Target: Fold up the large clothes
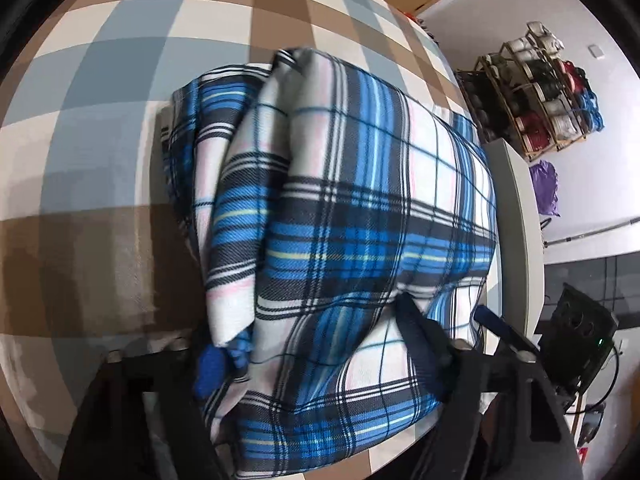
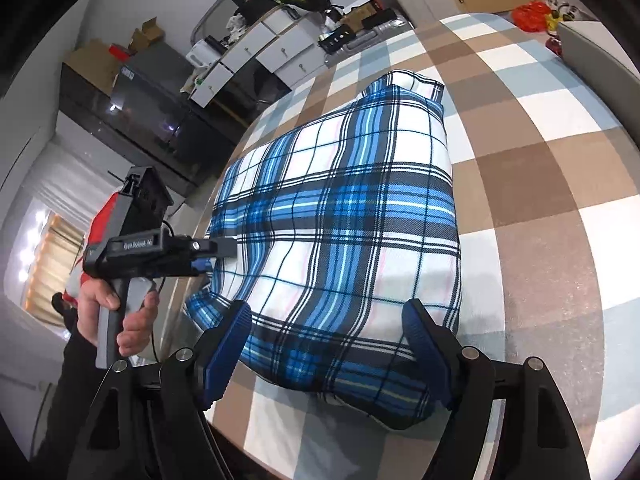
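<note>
A thick blue, white and black plaid garment (image 1: 360, 208) lies folded into a bulky oblong on the brown, grey and white checked bed cover (image 1: 120, 80). In the left wrist view my left gripper (image 1: 316, 344) has its pads pressed into a bunched fold at the garment's near edge. Seen from the right wrist, the left gripper (image 2: 222, 249) sits at the plaid garment's (image 2: 340, 208) left side, held by a hand (image 2: 132, 320). My right gripper (image 2: 324, 320) straddles the garment's near end, open, one finger on each side of the fabric.
The checked bed cover (image 2: 540, 160) stretches wide to the right of and beyond the garment. A white bed frame edge (image 1: 520, 220) runs close on one side. A rack of spools (image 1: 536, 92), white drawers (image 2: 272, 48) and a dark cabinet (image 2: 132, 100) stand past the bed.
</note>
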The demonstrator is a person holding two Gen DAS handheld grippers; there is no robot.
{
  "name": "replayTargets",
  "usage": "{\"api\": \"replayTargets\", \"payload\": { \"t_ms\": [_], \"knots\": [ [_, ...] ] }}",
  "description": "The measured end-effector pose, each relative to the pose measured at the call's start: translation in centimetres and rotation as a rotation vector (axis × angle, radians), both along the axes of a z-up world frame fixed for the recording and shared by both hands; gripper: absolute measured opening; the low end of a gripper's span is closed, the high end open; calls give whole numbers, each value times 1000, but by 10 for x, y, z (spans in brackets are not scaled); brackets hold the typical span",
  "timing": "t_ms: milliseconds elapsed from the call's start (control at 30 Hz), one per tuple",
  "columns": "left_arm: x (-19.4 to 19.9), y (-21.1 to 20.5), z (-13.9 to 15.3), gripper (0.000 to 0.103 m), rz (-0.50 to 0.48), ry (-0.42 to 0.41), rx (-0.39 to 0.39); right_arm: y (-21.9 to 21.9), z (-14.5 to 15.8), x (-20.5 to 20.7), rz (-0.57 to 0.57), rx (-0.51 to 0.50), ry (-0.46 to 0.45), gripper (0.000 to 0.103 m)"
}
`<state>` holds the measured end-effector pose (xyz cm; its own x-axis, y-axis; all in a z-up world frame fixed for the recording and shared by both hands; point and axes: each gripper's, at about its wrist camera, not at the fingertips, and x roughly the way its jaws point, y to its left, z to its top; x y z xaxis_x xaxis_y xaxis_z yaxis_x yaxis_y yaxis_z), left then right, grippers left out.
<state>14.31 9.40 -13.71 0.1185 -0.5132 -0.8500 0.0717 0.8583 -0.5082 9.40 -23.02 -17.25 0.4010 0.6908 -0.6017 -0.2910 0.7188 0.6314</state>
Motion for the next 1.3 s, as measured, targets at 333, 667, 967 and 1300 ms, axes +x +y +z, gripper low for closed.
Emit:
{"api": "replayTargets", "payload": {
  "t_ms": [333,667,967,1300],
  "knots": [
    [-14,31,7,43,0,-69,-57,-31,12,11,-115,-29,-4,85],
    [-4,42,1,44,-38,-33,-178,-16,-12,77,-23,-70,117,93],
    [-11,37,5,40,-73,-34,-166,4,16,70,41,-138,78,30],
    [-22,21,9,39,-138,-42,-120,-16,15,38,138,116,112,44]
  ]
}}
